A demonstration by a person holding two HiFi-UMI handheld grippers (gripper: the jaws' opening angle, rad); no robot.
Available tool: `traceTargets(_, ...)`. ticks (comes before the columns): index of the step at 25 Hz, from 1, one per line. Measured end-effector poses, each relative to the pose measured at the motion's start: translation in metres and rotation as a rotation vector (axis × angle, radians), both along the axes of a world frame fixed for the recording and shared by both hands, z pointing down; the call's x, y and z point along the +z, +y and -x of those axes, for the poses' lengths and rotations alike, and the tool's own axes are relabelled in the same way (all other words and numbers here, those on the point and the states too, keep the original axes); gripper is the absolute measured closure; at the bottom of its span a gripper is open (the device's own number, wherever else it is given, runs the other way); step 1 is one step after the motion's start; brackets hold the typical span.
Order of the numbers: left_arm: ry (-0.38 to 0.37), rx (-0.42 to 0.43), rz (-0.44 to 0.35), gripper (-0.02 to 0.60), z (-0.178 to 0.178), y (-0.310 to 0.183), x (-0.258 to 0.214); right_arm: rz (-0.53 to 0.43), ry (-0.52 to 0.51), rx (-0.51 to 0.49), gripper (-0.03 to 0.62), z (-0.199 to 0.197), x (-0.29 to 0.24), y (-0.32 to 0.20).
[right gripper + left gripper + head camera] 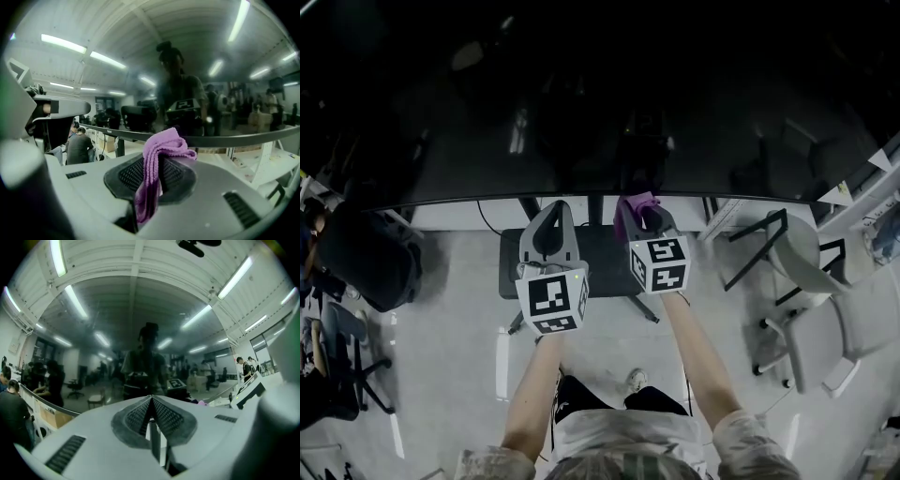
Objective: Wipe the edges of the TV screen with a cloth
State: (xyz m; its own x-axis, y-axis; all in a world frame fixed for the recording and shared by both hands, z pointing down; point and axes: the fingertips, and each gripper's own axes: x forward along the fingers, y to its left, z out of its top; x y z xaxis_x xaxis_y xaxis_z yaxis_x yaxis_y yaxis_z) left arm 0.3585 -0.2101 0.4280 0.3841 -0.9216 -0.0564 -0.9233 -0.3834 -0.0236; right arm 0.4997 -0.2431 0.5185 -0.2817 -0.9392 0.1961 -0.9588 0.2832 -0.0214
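Head view: the dark TV screen (pixel 581 112) fills the upper half, and both tongs sit just below its bottom edge, near the middle.

Right tongs (pixel 642 214) are clamped on a purple cloth (pixel 637 201). The cloth bunches out past the tips and sits right at the screen's bottom edge; contact with the edge cannot be told from this view. In the right gripper view the cloth (pixel 161 145) is pinched between the ribbed pads, with a fold sticking up above the tips and a tail hanging down behind them. The screen's lower edge runs just beyond the fold.

Left tongs (pixel 553 208) are just beside the right ones, also under the screen's bottom edge. In the left gripper view the left tongs (pixel 151 404) are pressed together with nothing between them, tips pointing at the screen (pixel 140 333).

The black stand base (pixel 605 253) lies on the floor below the screen, under both tongs.
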Motion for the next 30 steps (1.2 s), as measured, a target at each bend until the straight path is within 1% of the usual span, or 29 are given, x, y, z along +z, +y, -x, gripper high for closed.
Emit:
traceTargets(3, 0.001, 0.038, 0.005, 0.568, 0.036, -0.012, 0.000, -0.011, -0.011, 0.050, 0.530, 0.032, -0.002, -0.006)
traceTargets(6, -0.008, 0.082, 0.022, 0.568, 0.079, -0.025, 0.003, -0.015, -0.004, 0.154, 0.530, 0.056, 0.000, -0.012)
traceTargets(9, -0.015, 0.132, 0.030, 0.568, 0.117, -0.035, 0.002, -0.025, 0.025, 0.265, 0.530, 0.055, -0.001, -0.013)
traceTargets(13, -0.045, 0.163, 0.030, 0.568, 0.156, -0.043, 0.005, -0.027, 0.061, 0.336, 0.530, 0.046, 0.000, -0.008)
traceTargets(16, -0.054, 0.170, 0.041, 0.568, 0.180, -0.044, 0.013, -0.032, 0.083, 0.319, 0.530, 0.057, -0.001, -0.006)
traceTargets(19, -0.046, 0.169, 0.062, 0.568, 0.196, -0.046, 0.025, -0.039, 0.111, 0.263, 0.530, 0.089, -0.002, -0.009)
traceTargets(20, -0.044, 0.170, 0.066, 0.568, 0.195, -0.045, 0.027, -0.043, 0.112, 0.250, 0.530, 0.097, -0.002, -0.010)
traceTargets(23, -0.057, 0.180, 0.069, 0.568, 0.179, -0.037, 0.031, -0.053, 0.093, 0.223, 0.530, 0.110, 0.000, -0.008)
traceTargets(24, -0.058, 0.182, 0.070, 0.568, 0.182, -0.036, 0.033, -0.054, 0.090, 0.214, 0.530, 0.121, 0.000, -0.009)
traceTargets(25, -0.054, 0.181, 0.074, 0.568, 0.193, -0.037, 0.034, -0.054, 0.088, 0.206, 0.530, 0.139, -0.001, -0.011)
traceTargets(27, -0.038, 0.174, 0.083, 0.568, 0.224, -0.044, 0.036, -0.057, 0.085, 0.192, 0.530, 0.182, -0.002, -0.019)
traceTargets(28, -0.030, 0.167, 0.086, 0.567, 0.237, -0.048, 0.037, -0.062, 0.092, 0.184, 0.530, 0.199, -0.002, -0.024)
traceTargets(30, -0.010, 0.148, 0.086, 0.568, 0.251, -0.056, 0.038, -0.072, 0.126, 0.170, 0.530, 0.222, -0.002, -0.032)
